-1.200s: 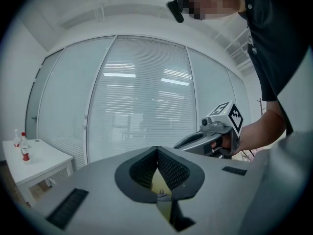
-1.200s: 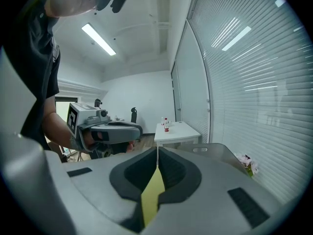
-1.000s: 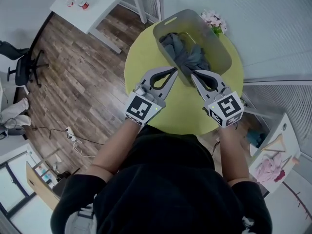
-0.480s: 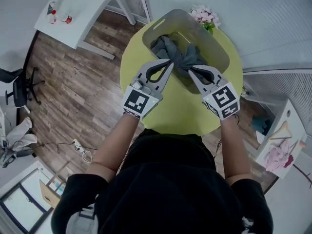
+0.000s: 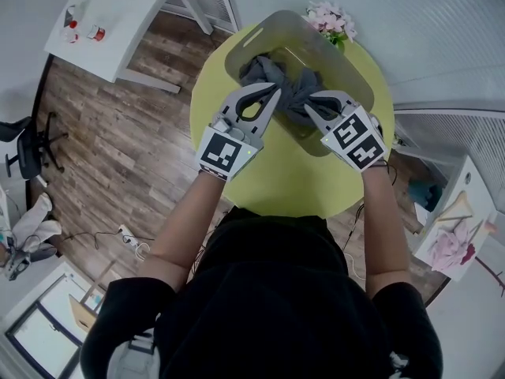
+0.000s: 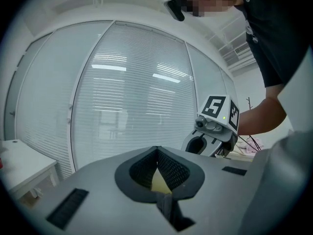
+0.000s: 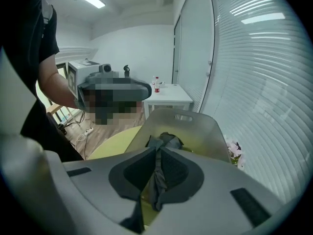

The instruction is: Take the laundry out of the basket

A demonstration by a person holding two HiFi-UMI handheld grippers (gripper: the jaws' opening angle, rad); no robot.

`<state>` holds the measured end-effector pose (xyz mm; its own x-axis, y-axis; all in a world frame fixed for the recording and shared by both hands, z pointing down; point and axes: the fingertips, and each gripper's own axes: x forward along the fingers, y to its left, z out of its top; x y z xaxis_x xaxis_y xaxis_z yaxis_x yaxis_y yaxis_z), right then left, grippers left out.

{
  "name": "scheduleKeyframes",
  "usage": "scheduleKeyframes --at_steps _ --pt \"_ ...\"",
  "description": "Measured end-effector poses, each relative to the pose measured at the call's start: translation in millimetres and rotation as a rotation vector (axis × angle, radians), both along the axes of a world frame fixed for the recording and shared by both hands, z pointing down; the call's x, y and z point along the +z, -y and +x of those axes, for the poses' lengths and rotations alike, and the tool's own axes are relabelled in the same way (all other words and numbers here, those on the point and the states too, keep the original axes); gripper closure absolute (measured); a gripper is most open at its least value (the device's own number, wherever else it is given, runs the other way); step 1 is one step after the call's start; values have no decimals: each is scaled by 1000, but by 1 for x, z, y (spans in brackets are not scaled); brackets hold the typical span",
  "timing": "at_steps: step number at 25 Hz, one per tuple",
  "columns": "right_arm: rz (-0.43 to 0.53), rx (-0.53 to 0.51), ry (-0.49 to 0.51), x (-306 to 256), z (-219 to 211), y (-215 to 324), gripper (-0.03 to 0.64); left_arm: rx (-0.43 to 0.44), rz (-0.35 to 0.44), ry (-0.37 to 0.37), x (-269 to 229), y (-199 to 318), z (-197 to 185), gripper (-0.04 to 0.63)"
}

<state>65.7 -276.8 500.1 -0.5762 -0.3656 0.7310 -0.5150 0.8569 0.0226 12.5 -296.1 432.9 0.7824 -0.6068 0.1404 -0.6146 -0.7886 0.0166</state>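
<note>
The left gripper (image 5: 274,95) and right gripper (image 5: 308,99) each have fingers clamped on opposite ends of the gray garment (image 5: 290,84), likely to lift it, spread, from the basket (image 5: 351,68).

We saw the laundry (image 5: 286,91), a dark grey garment, bunched into a twisted ridge at the upper middle of the head view, with its bulk inside the basket (image 5: 353,81). The basket was a pale grey tub, upright, with a slot handle in its far wall. A fold of the cloth ran pinched between the closed jaws of the right gripper (image 7: 157,151).
</note>
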Motion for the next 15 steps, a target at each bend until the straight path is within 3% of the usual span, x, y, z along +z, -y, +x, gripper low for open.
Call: scheduleKeyframes --at_steps 5,8,15 --pt "-71 -71 -112 43 -4 11 559 -7 5 5 12 16 0 589" --pt "-110 -117 -181 70 -7 15 507 -12 12 8 19 24 -1 589" --pt "-180 -165 -242 125 -21 20 418 -25 15 -1 29 36 -4 589"
